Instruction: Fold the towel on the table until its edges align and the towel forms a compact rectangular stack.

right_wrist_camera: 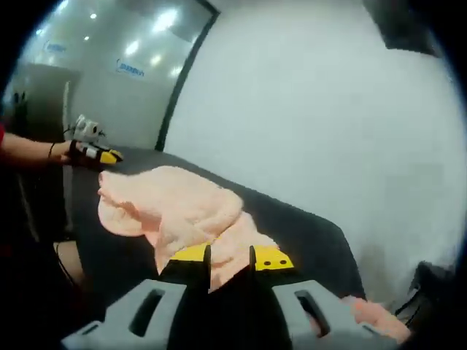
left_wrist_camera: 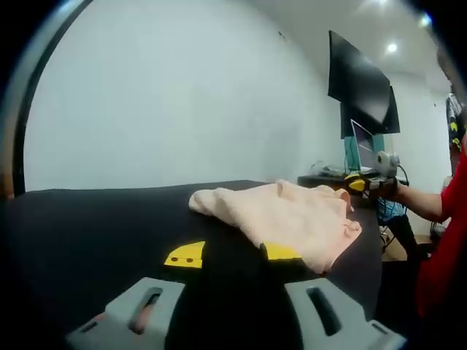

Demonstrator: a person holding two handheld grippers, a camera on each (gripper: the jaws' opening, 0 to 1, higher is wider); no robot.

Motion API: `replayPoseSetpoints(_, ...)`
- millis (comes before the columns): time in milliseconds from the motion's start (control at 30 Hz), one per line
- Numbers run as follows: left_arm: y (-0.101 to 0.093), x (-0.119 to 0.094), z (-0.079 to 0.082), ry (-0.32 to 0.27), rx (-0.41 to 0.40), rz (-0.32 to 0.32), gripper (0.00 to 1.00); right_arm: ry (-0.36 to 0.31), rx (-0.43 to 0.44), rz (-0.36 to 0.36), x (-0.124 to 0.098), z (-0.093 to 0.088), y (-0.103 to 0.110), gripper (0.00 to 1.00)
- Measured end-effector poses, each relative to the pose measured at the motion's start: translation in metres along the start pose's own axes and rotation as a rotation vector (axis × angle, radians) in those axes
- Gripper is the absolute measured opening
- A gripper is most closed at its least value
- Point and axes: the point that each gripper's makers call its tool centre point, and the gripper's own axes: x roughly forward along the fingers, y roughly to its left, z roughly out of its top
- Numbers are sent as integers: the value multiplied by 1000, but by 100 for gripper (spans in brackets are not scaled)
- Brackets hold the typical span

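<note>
pale peach towel (right_wrist_camera: 182,211) bunched in a rumpled heap on black table (left_wrist_camera: 87,226). right gripper (right_wrist_camera: 230,260) clenched on its 6 o'clock edge; left gripper (left_wrist_camera: 230,254) released.

Bright ceiling spotlights (left_wrist_camera: 392,48), soft overall blur, fisheye-warped edges.

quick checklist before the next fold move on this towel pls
1. Towel on the table: ok, though it lies crumpled, not flat.
2. Right gripper has a hold: ok, jaws look shut on a towel edge.
3. Left gripper ready to grab: ok, jaws open, holding nothing, close beside the towel.
4. Edges aligned: not ok, no straight edge lines up.
5. Opposite corner located for the left gripper: cannot tell, folds hide the corners.
6. Towel fully on the table: cannot tell, one side lies near the table's edge.
</note>
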Motion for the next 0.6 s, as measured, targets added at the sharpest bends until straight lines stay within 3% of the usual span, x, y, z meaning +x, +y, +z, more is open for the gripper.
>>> replayPoseSetpoints(67,0,0,-1,3,2,-2,31,67,-145,13,0,-3,15,19)
replayPoseSetpoints(100,0,0,0,2,2,-3,31,68,-173,35,3,-3,21,19)
replayPoseSetpoints(167,-1,0,0,1,1,-4,31,89,-176,81,10,-6,31,19)
replayPoseSetpoints(400,-2,1,-2,10,9,-12,31,191,-177,131,23,-27,52,18)
replayPoseSetpoints(600,-3,2,-3,16,14,-18,31,192,-148,156,23,-30,60,14)
